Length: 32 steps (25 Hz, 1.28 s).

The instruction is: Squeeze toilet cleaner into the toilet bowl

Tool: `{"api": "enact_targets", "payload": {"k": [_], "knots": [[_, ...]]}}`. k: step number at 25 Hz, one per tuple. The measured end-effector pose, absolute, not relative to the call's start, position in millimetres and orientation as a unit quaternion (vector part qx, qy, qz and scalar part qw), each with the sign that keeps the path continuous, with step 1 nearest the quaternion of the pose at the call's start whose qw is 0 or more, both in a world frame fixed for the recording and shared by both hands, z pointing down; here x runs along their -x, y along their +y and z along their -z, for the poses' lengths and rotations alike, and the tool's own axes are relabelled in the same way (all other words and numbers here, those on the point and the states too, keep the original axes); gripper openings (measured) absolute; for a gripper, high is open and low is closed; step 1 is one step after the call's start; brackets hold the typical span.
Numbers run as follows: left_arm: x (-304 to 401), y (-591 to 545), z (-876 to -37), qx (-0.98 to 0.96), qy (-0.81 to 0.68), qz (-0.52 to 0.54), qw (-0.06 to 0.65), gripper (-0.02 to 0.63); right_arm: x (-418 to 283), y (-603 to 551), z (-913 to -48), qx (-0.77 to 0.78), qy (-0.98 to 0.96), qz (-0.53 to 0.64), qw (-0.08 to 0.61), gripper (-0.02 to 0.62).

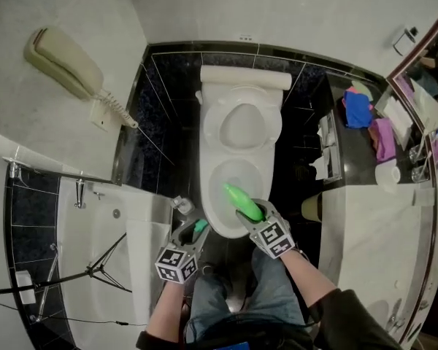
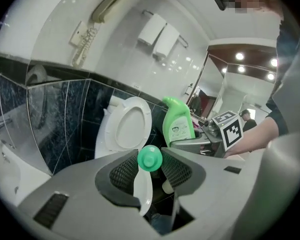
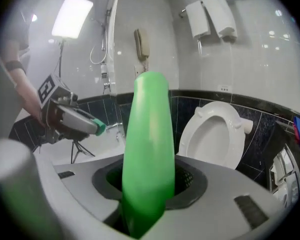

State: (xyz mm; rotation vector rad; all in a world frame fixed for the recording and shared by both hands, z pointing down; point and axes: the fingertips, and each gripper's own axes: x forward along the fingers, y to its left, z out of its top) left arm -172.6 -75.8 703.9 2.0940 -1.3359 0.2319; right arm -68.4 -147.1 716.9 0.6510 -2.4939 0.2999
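A green toilet cleaner bottle (image 1: 242,201) reaches over the front rim of the white toilet bowl (image 1: 217,188), and my right gripper (image 1: 250,211) is shut on its body. In the right gripper view the bottle (image 3: 147,154) rises between the jaws and fills the middle. The toilet's seat and lid (image 1: 242,126) stand raised. My left gripper (image 1: 197,230) hovers just left of the bowl's front, shut on the bottle's small green cap (image 2: 150,158). In the left gripper view the bottle (image 2: 177,123) stands upright with its label showing.
A bathtub (image 1: 95,232) with a light stand in it lies at the left. A wall phone (image 1: 62,64) hangs above it. At the right runs a counter (image 1: 365,224) with coloured cloths. A small clear bottle (image 1: 181,205) stands by the tub's corner. The person's legs are below.
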Motion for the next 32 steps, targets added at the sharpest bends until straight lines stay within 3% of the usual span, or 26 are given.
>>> {"api": "enact_targets", "payload": {"k": [7,15,22,32], "knots": [[176,-62,-609,-0.816,-0.508,-0.079,0.265,0.150,75,-135,-588,-0.248,-0.949,-0.106,0.165,0.181],[182,-45,-533,-0.847,-0.484,-0.065,0.211,0.150,65,-113,-506,-0.297,-0.947,-0.091,0.086,0.183],[173,-19,-484,-0.856,-0.475,-0.057,0.193,0.150,52,-72,-460,-0.291,-0.948,-0.107,0.074,0.187],[144,-19,-469,-0.841,-0.503,-0.054,0.190,0.150,17,-57,-466,-0.264,-0.957,-0.098,0.075,0.186]]}}
